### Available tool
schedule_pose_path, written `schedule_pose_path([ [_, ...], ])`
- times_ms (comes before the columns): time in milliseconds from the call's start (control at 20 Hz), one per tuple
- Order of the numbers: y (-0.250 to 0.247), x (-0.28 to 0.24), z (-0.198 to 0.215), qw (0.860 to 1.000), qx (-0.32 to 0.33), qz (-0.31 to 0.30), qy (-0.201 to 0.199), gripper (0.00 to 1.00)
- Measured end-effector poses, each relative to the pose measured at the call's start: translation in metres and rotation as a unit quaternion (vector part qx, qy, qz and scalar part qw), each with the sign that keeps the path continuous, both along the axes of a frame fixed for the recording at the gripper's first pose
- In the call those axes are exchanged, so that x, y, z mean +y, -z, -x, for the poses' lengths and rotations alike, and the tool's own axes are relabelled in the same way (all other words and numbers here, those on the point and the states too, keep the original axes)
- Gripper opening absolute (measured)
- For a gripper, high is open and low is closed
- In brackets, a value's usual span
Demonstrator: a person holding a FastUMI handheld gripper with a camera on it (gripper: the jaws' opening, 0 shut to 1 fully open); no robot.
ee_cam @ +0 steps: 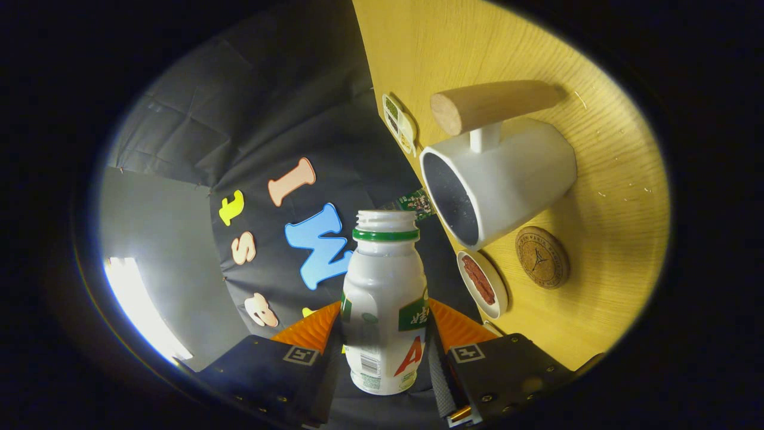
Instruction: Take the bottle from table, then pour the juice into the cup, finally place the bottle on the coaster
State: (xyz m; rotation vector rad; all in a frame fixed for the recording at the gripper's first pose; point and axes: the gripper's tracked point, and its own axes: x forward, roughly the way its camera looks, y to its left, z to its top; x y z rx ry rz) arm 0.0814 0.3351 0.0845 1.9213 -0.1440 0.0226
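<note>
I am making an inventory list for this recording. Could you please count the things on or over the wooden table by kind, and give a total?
Bottle, white, cap off, gripped between the fingers of the gripper: 1
Mug, white with wooden handle: 1
Cork coaster: 1
Small white dish with something reddish in it: 1
Small packet at the table edge: 1
Total: 5

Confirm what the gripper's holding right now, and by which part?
The bottle, uncapped, clamped between the two fingers at its lower body, around the label; its neck points ahead toward the white cup.
</note>
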Motion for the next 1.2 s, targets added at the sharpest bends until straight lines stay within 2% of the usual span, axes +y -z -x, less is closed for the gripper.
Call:
schedule_pose_path([
  [300,0.018,0.014,-0.009,0.991,0.042,0.128,-0.011,0.65],
  [450,0.026,0.016,-0.009,0.975,0.059,0.212,-0.009,0.65],
  [550,0.037,0.019,-0.008,0.958,0.080,0.274,-0.009,0.65],
  [600,0.041,0.020,-0.008,0.945,0.095,0.312,-0.007,0.65],
  [750,0.039,0.015,-0.004,0.892,0.121,0.436,0.006,0.66],
  [950,0.026,0.010,-0.010,0.803,0.145,0.577,0.031,0.66],
  [1000,0.024,0.010,-0.011,0.786,0.148,0.599,0.035,0.66],
  [1050,0.024,0.013,-0.008,0.778,0.143,0.611,0.033,0.66],
  [1200,0.028,0.021,-0.010,0.764,0.144,0.628,0.021,0.66],
])
